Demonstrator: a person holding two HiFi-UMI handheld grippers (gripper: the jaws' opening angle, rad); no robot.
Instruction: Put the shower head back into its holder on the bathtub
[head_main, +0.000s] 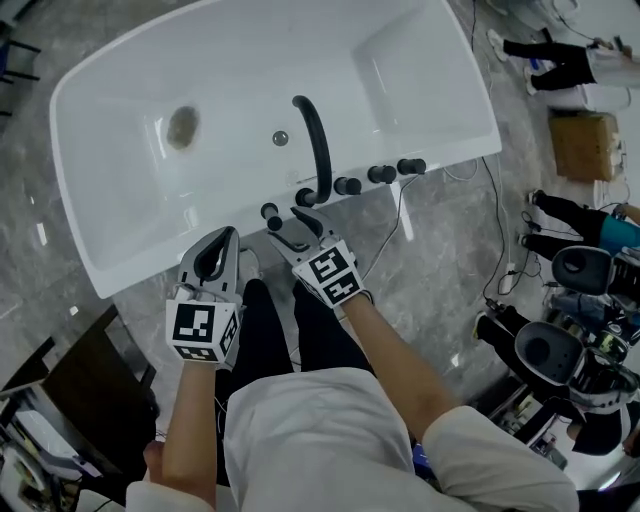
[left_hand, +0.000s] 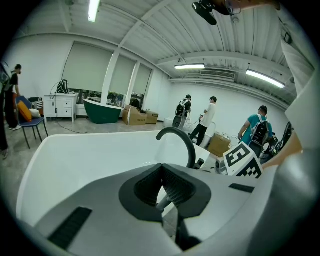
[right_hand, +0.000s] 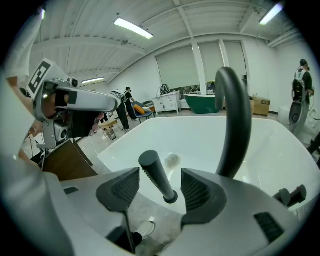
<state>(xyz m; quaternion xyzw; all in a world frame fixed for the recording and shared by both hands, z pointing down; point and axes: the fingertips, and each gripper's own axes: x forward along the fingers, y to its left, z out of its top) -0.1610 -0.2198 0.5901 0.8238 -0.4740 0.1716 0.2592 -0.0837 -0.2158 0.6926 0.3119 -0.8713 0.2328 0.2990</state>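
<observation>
Two hand-held grippers hover at the near rim of a white bathtub (head_main: 420, 70) that fills the upper half of the head view, set on a grey marbled floor (head_main: 440, 270), with a black arched spout (head_main: 320, 140) and black knobs (head_main: 380, 174) along its edge. At lower left, the left gripper (head_main: 212, 262) has its jaws closed on nothing, while the right gripper (head_main: 298, 227) has its jaws wide apart around the black shower head (right_hand: 156, 176), which sits in its holder (right_hand: 171, 196) on the rim, touched by neither pad. Beyond lies a bright white room with ceiling strip lights (right_hand: 132, 28), shaded windows (left_hand: 90, 65), a green tub (left_hand: 102, 111), cardboard boxes (left_hand: 135, 116) and people (left_hand: 207, 117) standing.
</observation>
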